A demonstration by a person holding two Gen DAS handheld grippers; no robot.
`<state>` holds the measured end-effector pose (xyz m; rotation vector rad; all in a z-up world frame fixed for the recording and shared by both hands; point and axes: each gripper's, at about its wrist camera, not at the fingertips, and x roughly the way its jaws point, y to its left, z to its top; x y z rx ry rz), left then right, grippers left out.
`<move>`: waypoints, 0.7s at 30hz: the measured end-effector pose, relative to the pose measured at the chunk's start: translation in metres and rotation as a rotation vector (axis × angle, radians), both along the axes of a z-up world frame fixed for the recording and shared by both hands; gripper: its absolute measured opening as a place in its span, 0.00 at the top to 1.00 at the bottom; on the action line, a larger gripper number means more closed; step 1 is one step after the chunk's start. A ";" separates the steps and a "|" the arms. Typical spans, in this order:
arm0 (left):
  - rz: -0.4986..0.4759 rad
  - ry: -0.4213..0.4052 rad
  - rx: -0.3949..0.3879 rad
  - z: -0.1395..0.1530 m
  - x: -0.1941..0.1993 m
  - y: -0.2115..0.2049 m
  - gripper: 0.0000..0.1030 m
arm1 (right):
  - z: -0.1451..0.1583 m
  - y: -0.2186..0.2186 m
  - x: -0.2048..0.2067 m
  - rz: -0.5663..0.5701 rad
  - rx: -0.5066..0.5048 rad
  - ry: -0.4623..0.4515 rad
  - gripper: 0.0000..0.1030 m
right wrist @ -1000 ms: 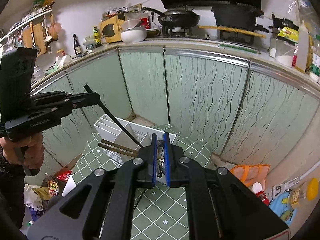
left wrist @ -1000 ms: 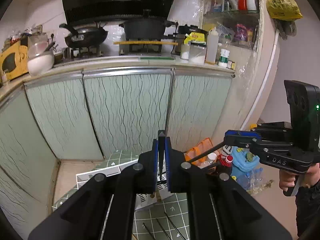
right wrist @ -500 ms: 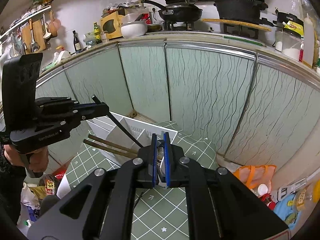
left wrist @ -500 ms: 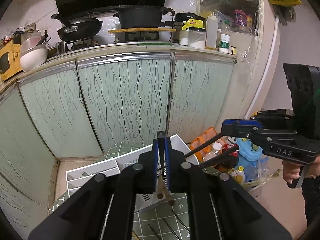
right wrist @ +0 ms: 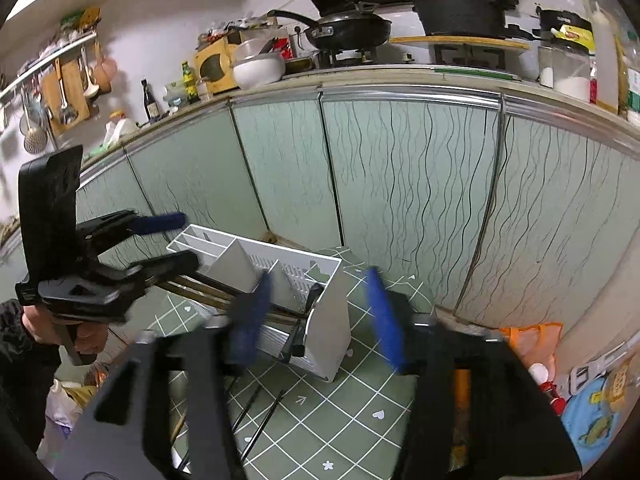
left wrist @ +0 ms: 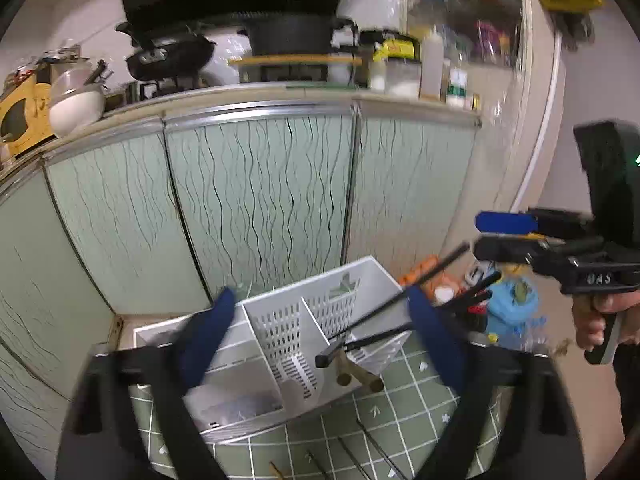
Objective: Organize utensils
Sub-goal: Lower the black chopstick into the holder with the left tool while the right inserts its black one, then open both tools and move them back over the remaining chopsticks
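**Operator A:** Report jaw status on both units.

**Operator B:** One second ago both sets of jaws were pressed together. Now both are opening. The left gripper (left wrist: 320, 328) stands wide, its blue pads blurred at lower left and lower right of its own view. The right gripper (right wrist: 320, 312) is also parted, somewhat less wide. Neither pair of pads presses on anything.

**Operator A:** Location of the task items?

**Operator B:** The white utensil organizer (left wrist: 304, 320) sits on the green grid mat (right wrist: 352, 412), centre of both views, tipped on its side with compartments facing outward. The black chopsticks (left wrist: 392, 308) run from centre toward right of the left view, one end at the organizer, no longer clamped by the right gripper. The wooden chopsticks (left wrist: 356, 376) show their ends at the organizer's lower edge. Loose sticks (right wrist: 256, 412) lie on the mat at lower left of the right view.

**Operator A:** Consequence?

**Operator B:** Both pairs appear released at the organizer. The loose sticks probably remain to be collected.
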<state>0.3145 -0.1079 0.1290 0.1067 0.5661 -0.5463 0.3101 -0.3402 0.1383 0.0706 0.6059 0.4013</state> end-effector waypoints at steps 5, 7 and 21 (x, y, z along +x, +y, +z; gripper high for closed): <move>0.046 0.006 -0.027 0.005 -0.001 0.015 0.04 | 0.003 -0.005 -0.010 0.000 0.001 -0.020 0.07; 0.076 0.005 -0.025 0.006 -0.003 0.020 0.04 | 0.004 -0.005 -0.014 -0.004 -0.007 -0.023 0.07; 0.151 -0.076 -0.002 0.008 -0.065 0.035 0.04 | 0.000 0.014 -0.069 -0.038 -0.099 -0.078 0.07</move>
